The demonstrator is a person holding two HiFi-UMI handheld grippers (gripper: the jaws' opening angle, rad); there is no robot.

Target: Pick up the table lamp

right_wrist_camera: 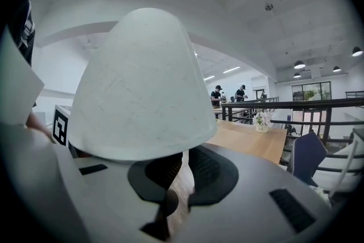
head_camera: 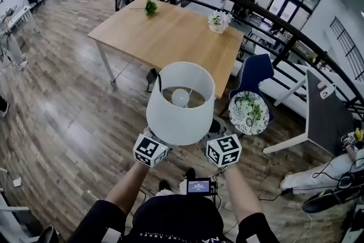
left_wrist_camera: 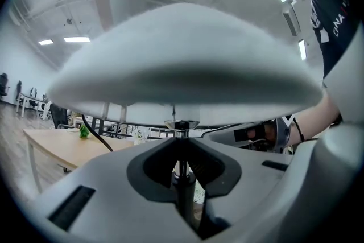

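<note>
Two forearms, the left point(head_camera: 129, 182) and the right point(head_camera: 242, 190), rose from the lower edge of the head view and converged toward mid-frame, each ending in a marker cube, left point(head_camera: 150, 150) and right point(head_camera: 223, 149). Two grippers were in use. The left gripper point(left_wrist_camera: 181, 179) was clenched on the lamp's thin stem point(left_wrist_camera: 181, 171), which stood upright between its pads directly beneath the shade. The right gripper point(right_wrist_camera: 181, 179) had its jaws drawn nearly together, leaving a narrow slit. Their tips lay behind the shade, so whether they pinched anything could not be told.

One table lamp point(head_camera: 181, 111) was held off the floor at the centre of the head view, above and between the two cubes. Its long axis ran roughly upright, along the line of sight. The single white shade point(head_camera: 170, 119) turned its open top toward the camera, exposing one bulb point(head_camera: 180, 97). The base was hidden.

Right of the lamp sat one round patterned disc point(head_camera: 248, 112) before one blue chair point(head_camera: 257, 72). In the upper centre stood one wooden table point(head_camera: 170, 42) bearing two small plants, one green point(head_camera: 151, 7) and one white-flowered point(head_camera: 218, 21). A dark railing point(head_camera: 267, 14) crossed the upper right.
</note>
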